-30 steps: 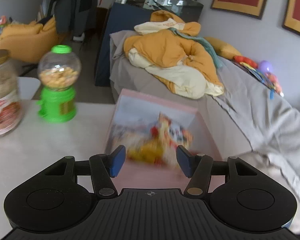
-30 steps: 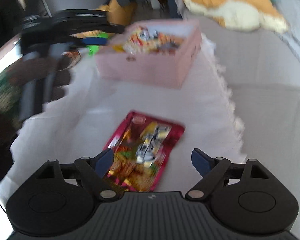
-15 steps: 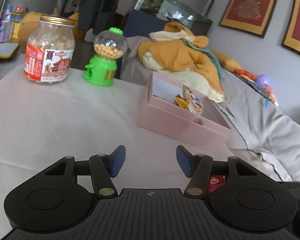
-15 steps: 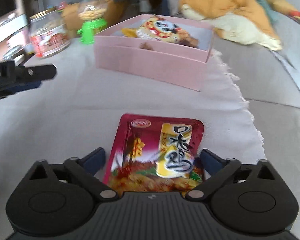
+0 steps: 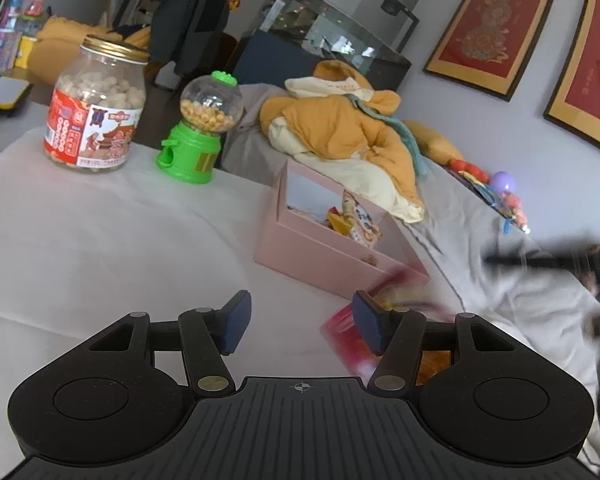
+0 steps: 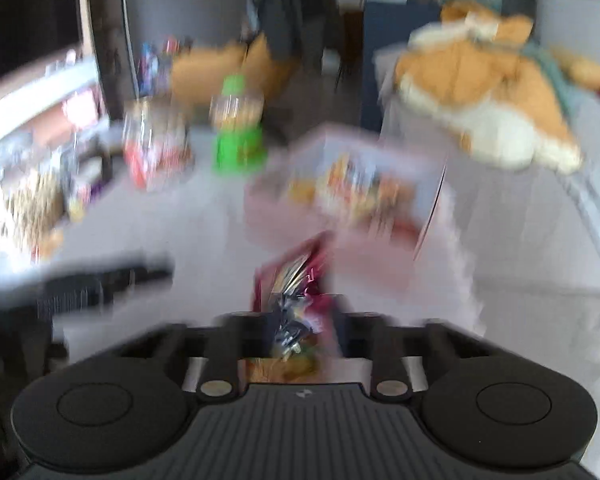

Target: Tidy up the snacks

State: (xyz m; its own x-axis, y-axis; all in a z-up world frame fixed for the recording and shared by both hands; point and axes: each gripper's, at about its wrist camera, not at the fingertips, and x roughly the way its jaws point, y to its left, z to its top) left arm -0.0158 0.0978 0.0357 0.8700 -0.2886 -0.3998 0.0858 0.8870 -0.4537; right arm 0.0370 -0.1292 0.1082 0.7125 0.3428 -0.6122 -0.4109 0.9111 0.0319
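Carrying red snack packet, clenched in right gripper, toward pink box; next: release inside. Left gripper released, empty.

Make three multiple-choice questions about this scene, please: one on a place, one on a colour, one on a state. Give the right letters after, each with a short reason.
1. Where does the green candy dispenser stand?
A. between the jar and the pink box
B. inside the pink box
C. on the bed

2. What colour is the jar's lid?
A. blue
B. gold
C. white

3. How is the right gripper?
A. wide open over the jar
B. shut on the red snack bag
C. shut on nothing

Answers: 1 A, it stands on the tablecloth between them. 2 B, the metal lid is golden. 3 B, the crumpled bag sticks out between its closed fingers.
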